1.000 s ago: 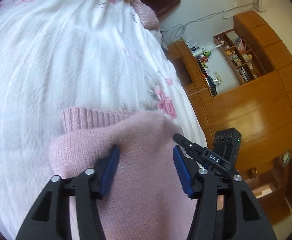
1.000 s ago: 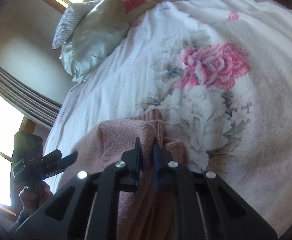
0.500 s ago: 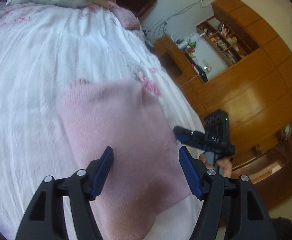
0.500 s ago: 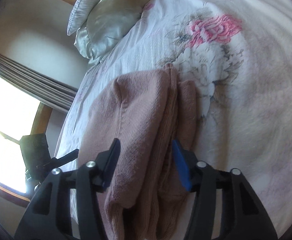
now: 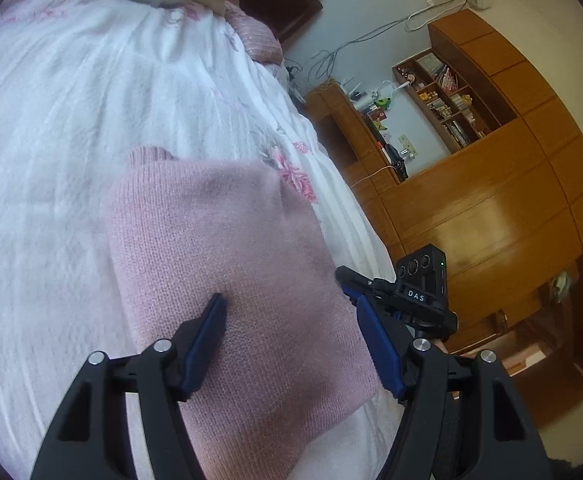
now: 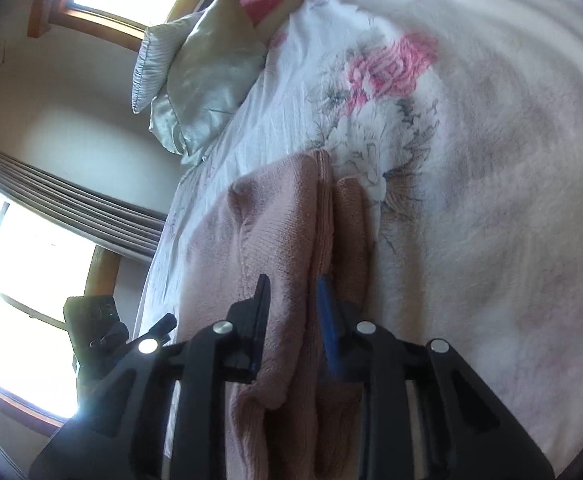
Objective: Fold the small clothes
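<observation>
A pink knitted sweater (image 5: 231, 240) lies folded into a thick rectangle on the white floral bed cover (image 5: 51, 140). My left gripper (image 5: 291, 320) hovers open over its near half, blue pads wide apart with nothing between them. My right gripper (image 5: 351, 280) comes in from the sweater's right edge. In the right wrist view the right gripper (image 6: 293, 300) has its jaws drawn close on the ribbed folded edge of the sweater (image 6: 275, 220), knit bunched between the pads. The left gripper (image 6: 163, 326) shows at the far side.
Silvery pillows (image 6: 203, 72) lie at the head of the bed. A wooden wardrobe (image 5: 491, 220) and a cluttered shelf (image 5: 443, 92) stand beyond the bed's edge. Bright windows (image 6: 23, 260) with curtains are on the other side. The person's hand holds the right gripper.
The right gripper let go of the sweater half a second ago, opened wide, and has now narrowed onto the folded edge. The left gripper stayed open, shifting slightly above the sweater.
</observation>
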Demonstrator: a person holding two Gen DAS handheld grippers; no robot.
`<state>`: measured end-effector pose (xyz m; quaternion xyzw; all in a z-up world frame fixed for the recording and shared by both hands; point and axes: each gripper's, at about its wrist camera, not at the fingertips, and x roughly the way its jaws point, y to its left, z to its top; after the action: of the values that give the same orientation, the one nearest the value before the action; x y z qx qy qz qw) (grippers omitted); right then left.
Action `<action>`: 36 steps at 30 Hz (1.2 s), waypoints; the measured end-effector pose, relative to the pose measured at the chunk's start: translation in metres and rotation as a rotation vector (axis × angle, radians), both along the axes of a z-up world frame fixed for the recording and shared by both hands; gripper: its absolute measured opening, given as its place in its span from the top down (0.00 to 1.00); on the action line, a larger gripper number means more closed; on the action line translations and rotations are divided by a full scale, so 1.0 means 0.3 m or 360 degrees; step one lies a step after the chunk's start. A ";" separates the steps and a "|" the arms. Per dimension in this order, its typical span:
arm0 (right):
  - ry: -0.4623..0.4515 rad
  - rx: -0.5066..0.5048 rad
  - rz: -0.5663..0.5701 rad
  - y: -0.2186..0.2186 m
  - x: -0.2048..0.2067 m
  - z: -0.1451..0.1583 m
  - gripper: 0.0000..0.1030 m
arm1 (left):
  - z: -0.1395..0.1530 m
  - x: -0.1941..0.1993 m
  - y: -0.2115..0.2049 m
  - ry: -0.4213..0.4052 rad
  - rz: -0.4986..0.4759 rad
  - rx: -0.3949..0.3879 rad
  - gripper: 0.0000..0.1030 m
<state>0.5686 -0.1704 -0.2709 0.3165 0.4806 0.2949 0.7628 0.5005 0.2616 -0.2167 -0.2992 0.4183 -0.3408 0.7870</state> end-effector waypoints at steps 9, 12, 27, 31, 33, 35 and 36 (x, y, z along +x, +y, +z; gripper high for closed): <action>0.0091 -0.0049 0.0178 0.091 -0.079 -0.093 1.00 | -0.108 -0.002 -0.008 0.0224 -0.0067 -0.0010 0.41; -0.0016 -0.0099 0.0196 0.083 -0.138 -0.007 0.93 | -0.028 -0.045 -0.008 0.0155 -0.0059 0.0051 0.38; 0.0019 -0.0014 0.0369 -0.002 -0.226 0.040 0.23 | -0.059 -0.308 -0.023 0.0126 -0.0174 -0.0053 0.16; 0.0168 0.0178 0.0319 -0.087 -0.061 0.030 0.16 | -0.140 -0.310 0.134 0.0230 0.0056 -0.0038 0.14; 0.0251 0.0204 0.0301 -0.080 0.028 -0.012 0.16 | -0.212 -0.284 0.171 0.0353 0.0097 -0.0100 0.14; 0.0300 0.0180 0.0327 -0.046 0.094 -0.053 0.15 | -0.264 -0.256 0.177 0.0394 0.0084 -0.0161 0.14; 0.0322 0.0174 0.0351 -0.009 0.125 -0.070 0.15 | -0.288 -0.245 0.173 0.0411 0.0063 -0.0213 0.14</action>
<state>0.6061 -0.1731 -0.2920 0.3310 0.5700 0.3691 0.6552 0.4271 0.3133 -0.3031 -0.4006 0.4865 -0.3110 0.7115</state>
